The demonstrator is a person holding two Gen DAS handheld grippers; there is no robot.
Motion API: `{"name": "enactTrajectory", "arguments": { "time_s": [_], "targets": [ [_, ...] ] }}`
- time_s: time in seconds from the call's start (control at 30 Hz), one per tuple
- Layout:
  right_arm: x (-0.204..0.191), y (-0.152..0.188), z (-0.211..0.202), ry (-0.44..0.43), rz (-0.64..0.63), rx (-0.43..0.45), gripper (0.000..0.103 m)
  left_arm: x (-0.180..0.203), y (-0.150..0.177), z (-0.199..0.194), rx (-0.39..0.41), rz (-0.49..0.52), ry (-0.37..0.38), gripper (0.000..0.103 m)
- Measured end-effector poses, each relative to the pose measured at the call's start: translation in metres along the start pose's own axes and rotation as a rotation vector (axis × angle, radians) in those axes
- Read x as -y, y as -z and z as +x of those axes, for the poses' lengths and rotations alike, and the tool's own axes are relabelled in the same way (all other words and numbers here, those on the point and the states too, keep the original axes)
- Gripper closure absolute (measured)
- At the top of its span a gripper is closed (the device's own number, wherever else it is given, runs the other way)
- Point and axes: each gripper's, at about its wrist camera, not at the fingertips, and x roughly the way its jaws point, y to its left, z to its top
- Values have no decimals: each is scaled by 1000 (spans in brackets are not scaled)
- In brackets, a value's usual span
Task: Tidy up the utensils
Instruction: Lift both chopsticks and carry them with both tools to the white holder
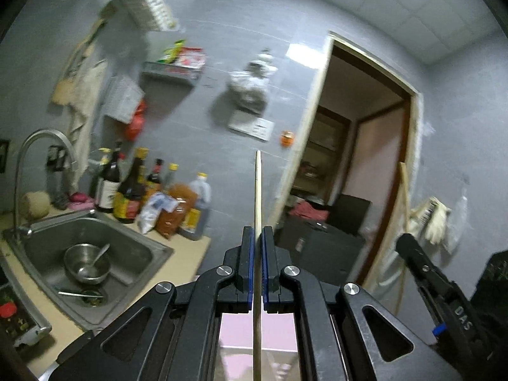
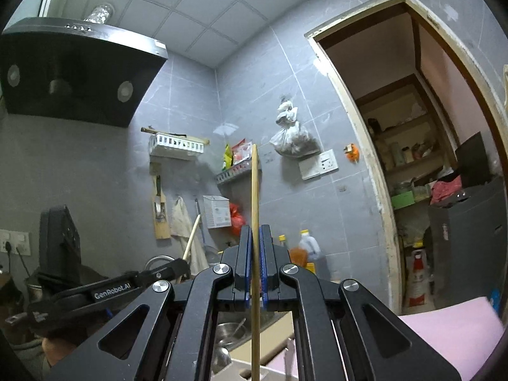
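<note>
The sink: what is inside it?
In the sink stand a steel bowl holding a spoon, and a utensil near the drain. The tongs hide its near corner.

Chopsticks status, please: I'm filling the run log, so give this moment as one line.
left gripper: shut on chopstick | right gripper: shut on second chopstick | both sticks upright | steel bowl in sink

A pale, smooth wooden chopstick [image 1: 257,190] is pinched between matt black plastic fingers [image 1: 246,254] with ribbed blue pads; at eight o'clock, a brushed steel sink [image 1: 133,238] (dull sheen) holds a metal bowl [image 1: 85,263].
</note>
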Motion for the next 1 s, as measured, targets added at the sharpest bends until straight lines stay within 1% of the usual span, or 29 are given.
{"name": "enactTrajectory", "arguments": {
  "time_s": [0.17, 0.27, 0.37, 0.43, 0.6, 0.9, 1.0],
  "targets": [
    [3, 25, 15, 26, 10, -11, 100, -21, 15, 14, 13, -29, -66, 101],
    [7, 36, 19, 48, 17, -11, 100, -25, 22, 23, 22, -9, -102, 101],
    [13, 44, 22, 64, 40, 7, 100, -29, 31, 28, 31, -5, -121, 101],
    [14, 48, 25, 71, 49, 9, 100, -32, 37, 31, 30, -17, -129, 101],
    [12, 59, 28, 84, 22, 7, 100, -36, 51, 32, 37, -31, -146, 101],
    [16, 74, 33, 95, 45, -7, 100, -32, 61, 31, 44, -34, -140, 101],
    [16, 76, 34, 101, 34, -19, 100, -30, 65, 31, 36, -25, -136, 101]
  ]
}}
